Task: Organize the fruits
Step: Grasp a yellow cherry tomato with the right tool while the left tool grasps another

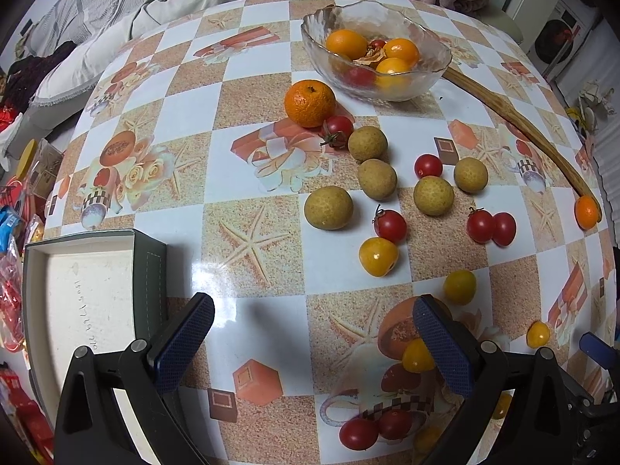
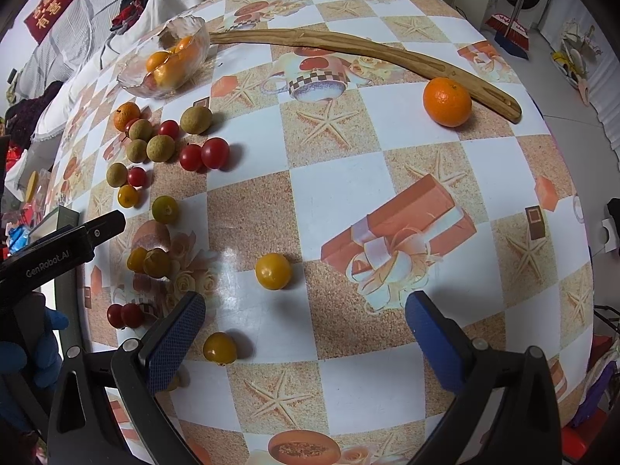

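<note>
A glass bowl (image 1: 387,89) at the table's far side holds orange and red fruits; it also shows in the right wrist view (image 2: 131,81). A mandarin (image 1: 309,103) sits in front of it. Several longans (image 1: 328,207), red cherry tomatoes (image 1: 390,226) and yellow tomatoes (image 1: 378,256) lie scattered on the table. My left gripper (image 1: 314,345) is open and empty above the table's near edge. My right gripper (image 2: 306,343) is open and empty, with a yellow tomato (image 2: 272,271) just ahead and another (image 2: 219,347) by its left finger. A second mandarin (image 2: 446,101) lies far right.
A long curved wooden stick (image 2: 348,44) runs from the bowl to the right mandarin. An open box with a white inside (image 1: 89,294) stands at the table's left edge. A bed with clothes lies beyond the table. The left gripper's body (image 2: 58,248) shows at the right view's left.
</note>
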Tool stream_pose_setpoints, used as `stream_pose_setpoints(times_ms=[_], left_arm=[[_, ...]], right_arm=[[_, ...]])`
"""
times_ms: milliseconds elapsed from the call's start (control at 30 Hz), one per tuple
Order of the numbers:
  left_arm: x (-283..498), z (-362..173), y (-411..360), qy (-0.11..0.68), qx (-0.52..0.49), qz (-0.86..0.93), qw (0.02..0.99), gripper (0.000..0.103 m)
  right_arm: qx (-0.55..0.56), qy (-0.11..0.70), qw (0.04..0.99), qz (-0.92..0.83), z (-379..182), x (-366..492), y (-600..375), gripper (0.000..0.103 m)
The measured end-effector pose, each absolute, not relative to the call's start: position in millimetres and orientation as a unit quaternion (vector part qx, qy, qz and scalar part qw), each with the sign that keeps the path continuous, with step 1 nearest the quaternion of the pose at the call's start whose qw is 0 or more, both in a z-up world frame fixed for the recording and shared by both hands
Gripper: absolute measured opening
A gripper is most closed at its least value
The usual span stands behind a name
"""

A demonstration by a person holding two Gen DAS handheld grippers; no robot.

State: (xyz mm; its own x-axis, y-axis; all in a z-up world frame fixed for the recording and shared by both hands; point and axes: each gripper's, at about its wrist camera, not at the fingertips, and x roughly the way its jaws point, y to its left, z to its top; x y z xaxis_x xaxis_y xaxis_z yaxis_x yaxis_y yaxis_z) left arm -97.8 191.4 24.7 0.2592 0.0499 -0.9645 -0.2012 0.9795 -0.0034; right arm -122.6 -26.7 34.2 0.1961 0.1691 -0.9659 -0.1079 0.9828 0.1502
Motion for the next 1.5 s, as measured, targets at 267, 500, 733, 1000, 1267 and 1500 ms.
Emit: stream_pose_setpoints(times_ms=[267, 500, 733, 1000, 1267, 1500], left_arm=[[-97.3, 23.8, 190.8, 0.604, -0.064, 0.081, 0.790, 0.103], [-91.8, 17.9, 190.9, 0.604, -0.067, 0.083, 0.790, 0.103], [-85.8, 11.9, 188.3, 0.602, -0.074, 0.083, 0.791, 0.103], [-79.3, 6.6, 178.1, 0.604, -0.070, 0.082, 0.790, 0.088], [-77.7, 13.5, 164.3, 0.595, -0.065, 0.075, 0.798, 0.078], [-74.8, 20.6, 146.4, 0.584, -0.058, 0.060, 0.807, 0.044]], right_arm=[[0.024, 0.628, 0.773, 0.090, 32.9, -124.1, -25.8, 0.103], [0.021, 0.627, 0.773, 0.095, 29.0, -121.3, -23.7, 0.103], [0.014, 0.625, 0.774, 0.104, 25.3, -116.3, -16.9, 0.103], [-0.012, 0.620, 0.776, 0.117, 19.6, -112.1, -4.9, 0.099], [-0.065, 0.615, 0.777, 0.115, 14.4, -112.0, 11.7, 0.075], [-0.083, 0.607, 0.781, 0.119, 18.2, -114.8, 18.5, 0.024]])
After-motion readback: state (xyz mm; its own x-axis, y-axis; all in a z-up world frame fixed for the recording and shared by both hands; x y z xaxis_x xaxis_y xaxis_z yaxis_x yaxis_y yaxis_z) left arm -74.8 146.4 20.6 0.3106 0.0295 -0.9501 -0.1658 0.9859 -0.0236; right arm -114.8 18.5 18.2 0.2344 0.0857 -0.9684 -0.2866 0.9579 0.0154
